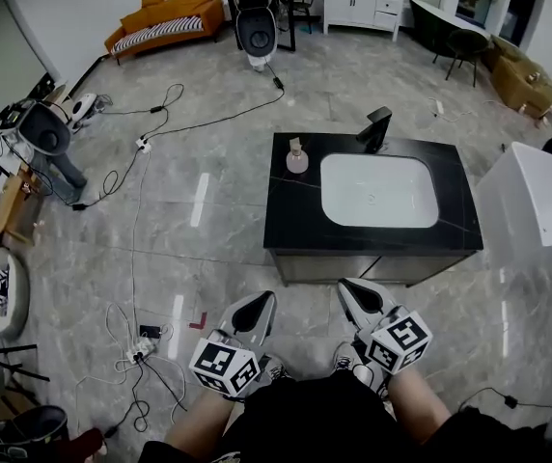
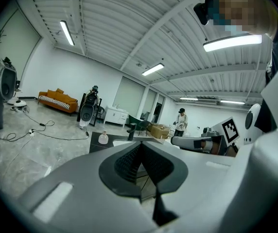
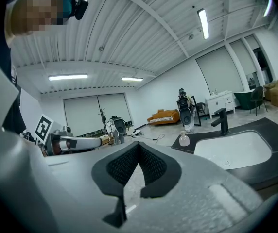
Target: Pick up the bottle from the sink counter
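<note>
bottle [image 1: 297,158] on black sink counter [image 1: 293,218], grey tiled floor [image 1: 353,75]

You see a sofa [image 1: 165,19] at the floor's [image 1: 220,222] far left corner, a cabinet [image 1: 360,4] along its far edge, a chair [image 1: 466,46] right of that, and cables [image 1: 151,123] trailing across the left side.

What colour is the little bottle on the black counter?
The bottle is pale pink with a tan top; the head view shows it best.
</note>
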The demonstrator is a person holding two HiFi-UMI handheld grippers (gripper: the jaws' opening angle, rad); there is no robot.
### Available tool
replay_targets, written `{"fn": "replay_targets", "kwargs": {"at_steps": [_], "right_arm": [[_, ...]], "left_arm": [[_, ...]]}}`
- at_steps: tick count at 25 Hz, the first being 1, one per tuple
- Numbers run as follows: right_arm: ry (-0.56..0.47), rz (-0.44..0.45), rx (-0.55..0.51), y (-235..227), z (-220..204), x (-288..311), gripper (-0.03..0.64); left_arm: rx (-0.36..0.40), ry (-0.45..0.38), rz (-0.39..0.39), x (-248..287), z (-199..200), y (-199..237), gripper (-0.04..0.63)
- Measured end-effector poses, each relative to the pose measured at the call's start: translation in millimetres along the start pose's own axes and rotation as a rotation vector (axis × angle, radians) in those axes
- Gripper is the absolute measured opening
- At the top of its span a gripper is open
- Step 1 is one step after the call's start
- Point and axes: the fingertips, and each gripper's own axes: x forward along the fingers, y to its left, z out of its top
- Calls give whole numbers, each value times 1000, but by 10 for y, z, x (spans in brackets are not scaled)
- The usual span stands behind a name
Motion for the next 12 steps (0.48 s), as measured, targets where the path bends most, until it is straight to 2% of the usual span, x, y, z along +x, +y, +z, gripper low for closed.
{"fn": "replay_targets", "kwargs": {"at_steps": [12], "right_arm": [[22, 3, 2, 297, -86, 495, 0]], "left_arm": [[-29, 1, 18, -310, -27, 517, 3]]}}
